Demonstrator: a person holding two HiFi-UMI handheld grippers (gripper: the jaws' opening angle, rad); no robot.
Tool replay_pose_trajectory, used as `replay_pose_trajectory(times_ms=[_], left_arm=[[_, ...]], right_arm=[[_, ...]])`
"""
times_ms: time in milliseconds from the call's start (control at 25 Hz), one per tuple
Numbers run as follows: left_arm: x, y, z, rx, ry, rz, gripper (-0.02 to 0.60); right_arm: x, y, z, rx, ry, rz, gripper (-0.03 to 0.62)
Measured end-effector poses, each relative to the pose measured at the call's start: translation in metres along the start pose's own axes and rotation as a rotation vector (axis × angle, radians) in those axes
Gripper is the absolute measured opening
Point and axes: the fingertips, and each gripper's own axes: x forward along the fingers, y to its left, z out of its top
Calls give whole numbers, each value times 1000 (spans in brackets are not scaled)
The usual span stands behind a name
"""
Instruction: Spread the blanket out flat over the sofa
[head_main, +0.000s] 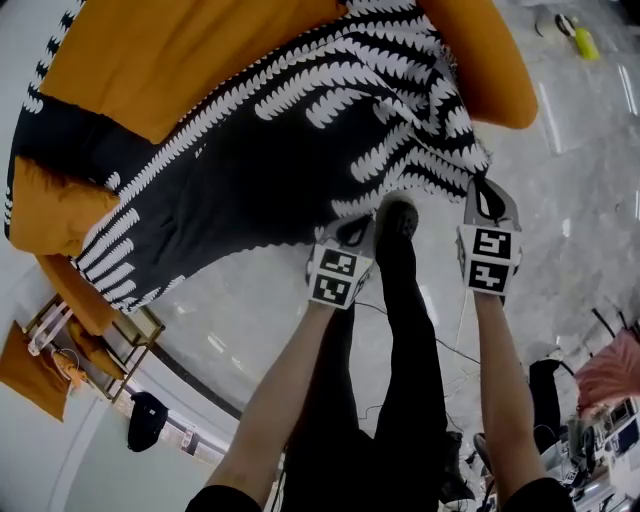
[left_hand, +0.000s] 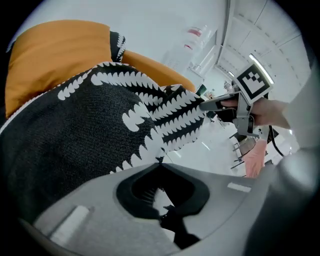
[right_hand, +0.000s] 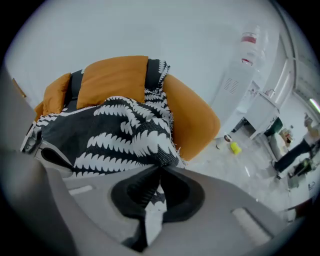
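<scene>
A black blanket (head_main: 290, 150) with white leaf stripes lies draped over the orange sofa (head_main: 190, 50), covering its seat and front. The near edge of the blanket hangs over the grey floor. My left gripper (head_main: 350, 235) is shut on that edge at its middle, with cloth pinched between the jaws (left_hand: 160, 162). My right gripper (head_main: 487, 195) is shut on the fringed right corner (right_hand: 159, 170). In the right gripper view the blanket (right_hand: 120, 135) bunches in folds across the sofa (right_hand: 192, 117). The left gripper view shows the right gripper (left_hand: 215, 102) holding the far corner.
The person's black-clad leg and shoe (head_main: 397, 215) stand between the grippers, close to the sofa front. An orange cushion (head_main: 55, 210) lies at the sofa's left end. A low rack (head_main: 60, 330) stands at left. A yellow bottle (head_main: 585, 42) rests on the floor beyond the sofa.
</scene>
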Motion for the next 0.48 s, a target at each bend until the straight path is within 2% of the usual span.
replay_pose_trajectory(times_ms=[80, 160, 360, 480], left_arm=[[-18, -14, -4, -12, 24, -28, 20], [-21, -16, -16, -2, 36, -19, 20], [30, -20, -57, 105, 66, 38, 18], [63, -18, -81, 138, 99, 64, 20]], right_arm=[[-24, -10, -7, -6, 50, -31, 14], [-27, -19, -24, 8, 61, -47, 14], [16, -49, -93, 79, 23, -78, 14], [49, -57, -127, 111, 23, -82, 14]])
